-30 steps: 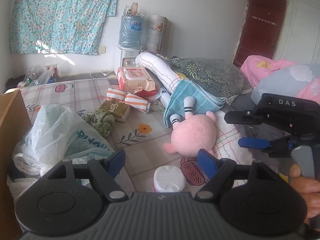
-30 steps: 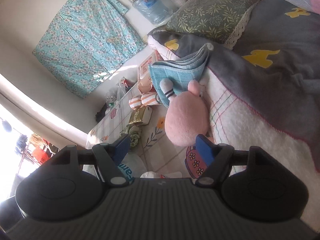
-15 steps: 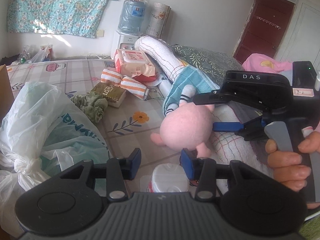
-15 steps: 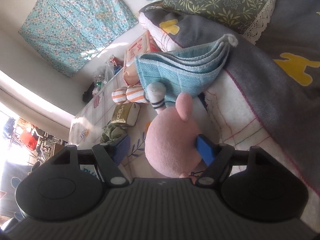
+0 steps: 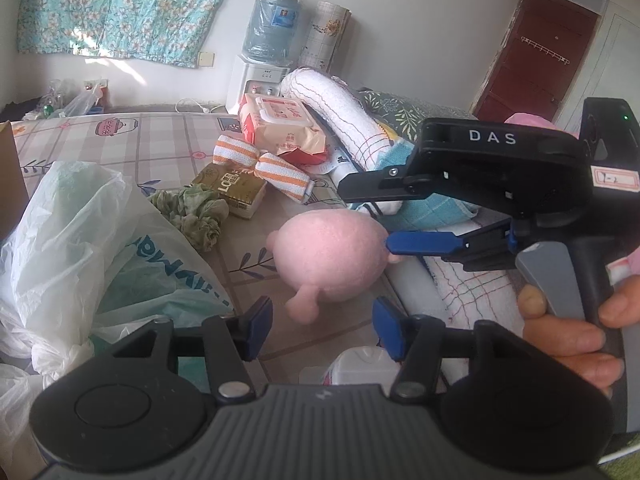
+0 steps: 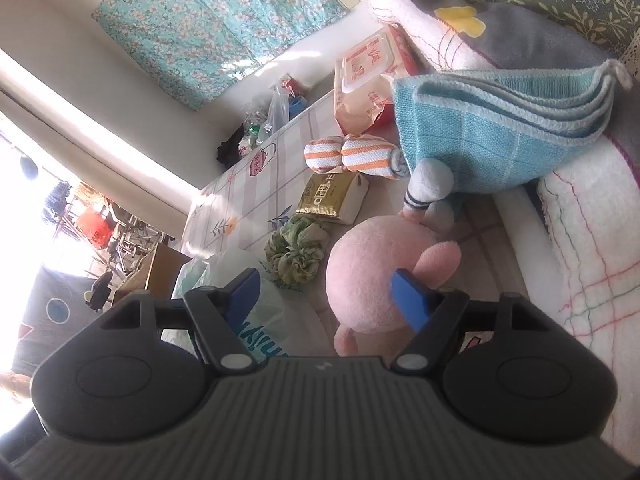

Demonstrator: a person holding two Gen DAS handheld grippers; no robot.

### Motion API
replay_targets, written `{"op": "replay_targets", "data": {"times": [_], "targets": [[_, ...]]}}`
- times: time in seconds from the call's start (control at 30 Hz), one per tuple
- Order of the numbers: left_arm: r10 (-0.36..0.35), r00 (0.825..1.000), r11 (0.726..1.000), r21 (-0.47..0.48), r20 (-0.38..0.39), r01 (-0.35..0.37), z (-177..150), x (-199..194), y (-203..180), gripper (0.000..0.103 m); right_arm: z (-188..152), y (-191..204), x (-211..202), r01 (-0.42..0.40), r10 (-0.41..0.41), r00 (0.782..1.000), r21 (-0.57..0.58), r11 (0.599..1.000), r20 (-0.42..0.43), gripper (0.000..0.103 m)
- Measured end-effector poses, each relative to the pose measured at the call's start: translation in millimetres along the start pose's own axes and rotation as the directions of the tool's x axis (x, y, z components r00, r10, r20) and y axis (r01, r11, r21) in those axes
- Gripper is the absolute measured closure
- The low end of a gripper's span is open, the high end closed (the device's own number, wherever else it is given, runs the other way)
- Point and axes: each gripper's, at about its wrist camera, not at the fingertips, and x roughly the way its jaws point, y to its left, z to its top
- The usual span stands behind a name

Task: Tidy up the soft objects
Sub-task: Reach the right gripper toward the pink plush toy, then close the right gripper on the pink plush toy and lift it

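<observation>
Left wrist – left claw opening, nothing gripped, right claw spread w/ pad touching pink plush

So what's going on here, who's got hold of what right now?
A person holds a gripper in each hand over a cluttered bed. The right gripper has its jaws spread at the pink plush toy: one blue pad touches the toy's side, the other stands clear, so nothing is gripped. The left gripper sits just short of the toy with its jaws opening and nothing between them. The folded blue towel, striped rolled cloth and green scrunched cloth lie untouched.
</observation>
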Motion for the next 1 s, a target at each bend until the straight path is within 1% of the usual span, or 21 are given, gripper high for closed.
{"op": "replay_targets", "data": {"times": [0.07,0.1,0.17,0.23,0.3,0.37,0.4,0.53,0.6,0.63,0.73,0.77,0.83,0.87,0.9,0.93,0.97,1.0], "targets": [[0.006,1.0,1.0,0.005,-0.013,-0.006,-0.1,2.3,1.5,0.048,1.8,3.6,-2.7,0.033,-0.033,0.999,-0.05,0.998,-0.001,0.03],[0.014,1.0,1.0,0.014,-0.022,-0.014,-0.4,2.5,1.8,0.049,2.2,4.0,-3.1,0.028,-0.03,0.999,-0.056,0.998,-0.023,0.03],[0.031,0.999,0.999,0.038,-0.031,-0.03,-1.0,1.2,1.9,0.051,2.1,3.3,-4.1,-0.015,0.012,0.997,-0.037,0.999,-0.082,0.03],[0.039,0.999,0.998,0.045,-0.037,-0.037,-2.6,-2.7,3.4,0.052,0.7,0.4,-3.0,-0.06,0.062,0.988,0.021,0.998,-0.141,0.03],[0.043,0.998,0.998,0.048,-0.034,-0.042,-4.6,-9.6,6.1,0.053,-2.8,-8.2,-2.5,-0.104,0.125,0.974,0.118,0.988,-0.19,0.036],[0.059,0.998,0.997,0.053,-0.024,-0.058,-6.3,-17.6,9.1,0.053,-11.8,-17.7,0.4,-0.122,0.174,0.957,0.221,0.968,-0.231,0.041],[0.062,0.998,0.997,0.051,-0.02,-0.061,-6.9,-20.9,10.8,0.053,-16.9,-21.7,1.7,-0.112,0.175,0.954,0.253,0.961,-0.243,0.043],[0.068,0.998,0.997,0.031,-0.005,-0.068,-8.0,-31.9,19.4,0.053,-33.3,-33.6,11.6,-0.035,0.115,0.963,0.31,0.95,-0.245,0.048],[0.073,0.997,0.997,0.025,-0.001,-0.073,-8.8,-34.2,21.4,0.053,-37.3,-40.6,23.2,-0.024,0.114,0.965,0.354,0.935,-0.235,0.052],[0.074,0.997,0.997,0.018,-0.003,-0.074,-9.2,-35.0,22.5,0.053,-38.7,-42.9,29.6,-0.011,0.105,0.966,0.37,0.929,-0.235,0.052],[0.065,0.998,0.998,0.006,-0.005,-0.065,-10.4,-38.8,24.6,0.053,-43.5,-47.2,48.5,0.018,0.083,0.968,0.397,0.918,-0.235,0.056],[0.064,0.998,0.998,0.008,-0.001,-0.064,-11.5,-41.3,24.8,0.053,-45.1,-48.7,57.5,0.021,0.087,0.966,0.412,0.911,-0.242,0.057],[0.067,0.998,0.998,0.011,0.008,-0.067,-12.0,-44.8,25.9,0.053,-48.0,-50.4,65.3,0.024,0.085,0.968,0.42,0.907,-0.238,0.065],[0.069,0.998,0.998,0.008,0.013,-0.069,-12.2,-46.2,27.5,0.053,-49.9,-50.4,68.2,0.026,0.082,0.969,0.424,0.905,-0.234,0.074],[0.07,0.997,0.998,0.004,0.014,-0.071,-12.3,-47.1,28.9,0.053,-51.4,-50.7,69.2,0.019,0.089,0.97,0.434,0.901,-0.228,0.08],[0.072,0.997,0.997,-0.004,0.015,-0.072,-12.0,-47.7,31.0,0.053,-53.2,-50.0,69.7,0.006,0.103,0.97,0.443,0.897,-0.22,0.082],[0.074,0.997,0.997,-0.009,0.016,-0.073,-12.2,-48.8,32.5,0.053,-52.7,-47.9,67.7,-0.008,0.111,0.972,0.441,0.897,-0.207,0.09],[0.077,0.997,0.997,-0.013,0.018,-0.076,-12.4,-50.4,34.3,0.053,-52.6,-44.4,63.8,-0.025,0.119,0.974,0.436,0.9,-0.191,0.091]]}}
